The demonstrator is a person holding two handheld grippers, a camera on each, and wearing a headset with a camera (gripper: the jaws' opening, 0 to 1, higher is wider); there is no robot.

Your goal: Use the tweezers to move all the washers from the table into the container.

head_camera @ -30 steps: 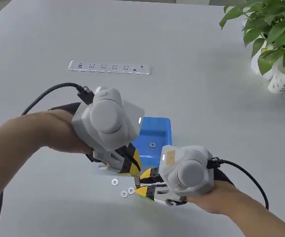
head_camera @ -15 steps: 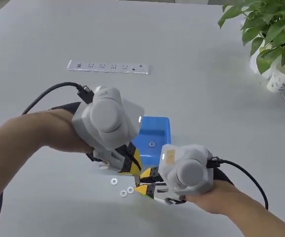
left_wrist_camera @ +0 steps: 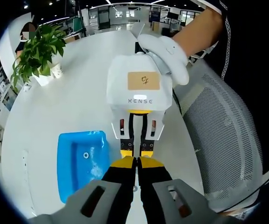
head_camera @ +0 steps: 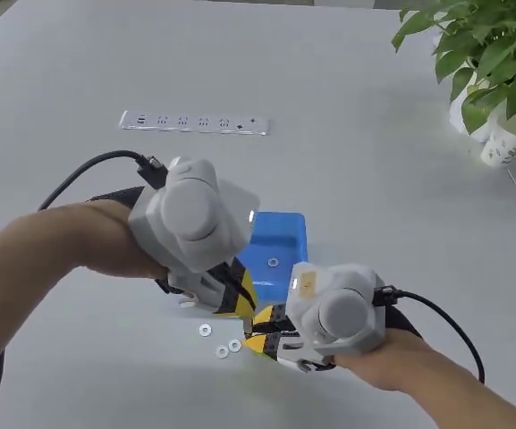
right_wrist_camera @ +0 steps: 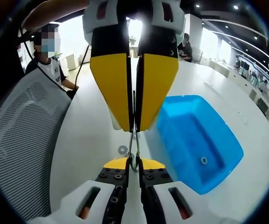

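Grey table [head_camera: 374, 161], power strip [head_camera: 193, 122] at the far side, potted plant [head_camera: 486, 45] off to the right. Blue container [head_camera: 280, 237] sits mid-table, with a lone washer [head_camera: 273, 263] already in it. Three washers [head_camera: 205, 331] lie loose on the table, just beside the container's near end and close under the two grippers.

Left gripper [left_wrist_camera: 137, 163]: jaws pressed together, pinching the upper part of the tweezers [right_wrist_camera: 133, 140]. Right gripper [right_wrist_camera: 133, 164]: jaws also narrow, closed on the tweezers' lower end. The two grippers sit nose to nose.

Handling, as a judgement:
- **Washers:** thin, light, stiff metal rings, lying flat and smooth, so likely to skid or flip if nudged. Best taken across the ring wall, one tweezer tip through the hole and one outside.
- **Tweezers:** springy and slim. Squeeze mid-shaft, since too much force could ping a washer away.

Most of the task looks still to do.
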